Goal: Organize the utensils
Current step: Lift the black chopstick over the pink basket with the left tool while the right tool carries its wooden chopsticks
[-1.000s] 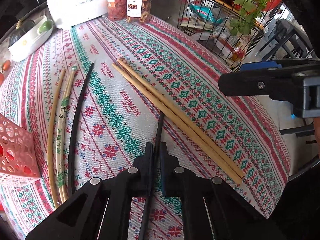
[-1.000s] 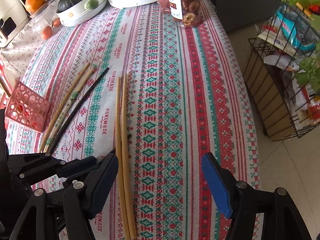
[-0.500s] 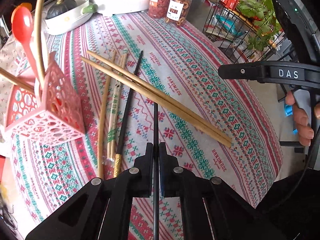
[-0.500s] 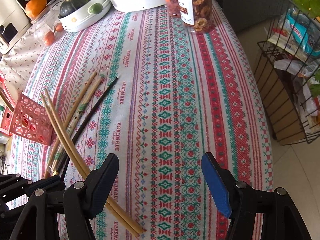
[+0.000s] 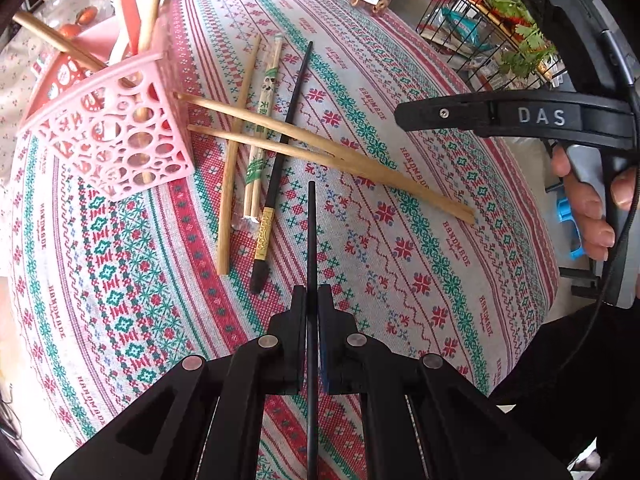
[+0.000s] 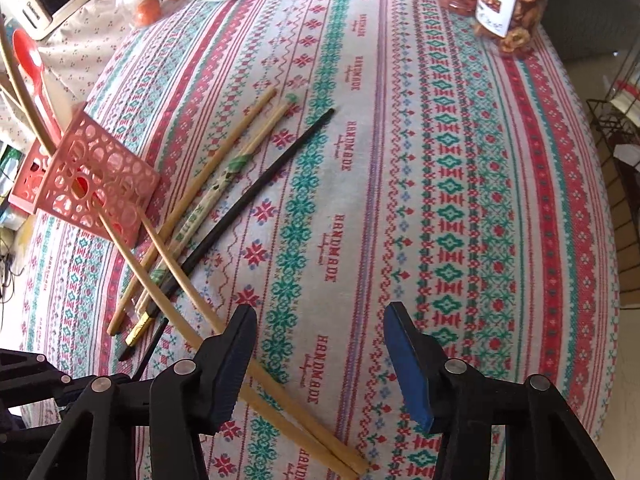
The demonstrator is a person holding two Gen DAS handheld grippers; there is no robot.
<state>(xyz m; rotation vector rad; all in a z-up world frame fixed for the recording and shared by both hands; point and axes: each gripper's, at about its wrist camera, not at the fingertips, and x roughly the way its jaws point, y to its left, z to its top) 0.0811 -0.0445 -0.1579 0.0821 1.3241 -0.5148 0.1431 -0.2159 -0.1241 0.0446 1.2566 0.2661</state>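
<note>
Left gripper [image 5: 312,300] jaws clamp a thin black chopstick [image 5: 311,240], lower centre; next, drop it into the pink perforated plastic holder [image 5: 116,136], upper left. Right gripper [image 6: 320,344] jaws closing, nothing between them.

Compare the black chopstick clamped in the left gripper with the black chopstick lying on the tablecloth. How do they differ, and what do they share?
The held black chopstick is pinched in the shut left gripper, its tip off the cloth; the lying black chopstick rests flat among the wooden chopsticks. The lying one shows a gold patterned band near its thick end; the held one shows plain black only. The lying one passes under the long wooden pair; the held one touches no other utensil. Both are slender, black and tapered.
</note>
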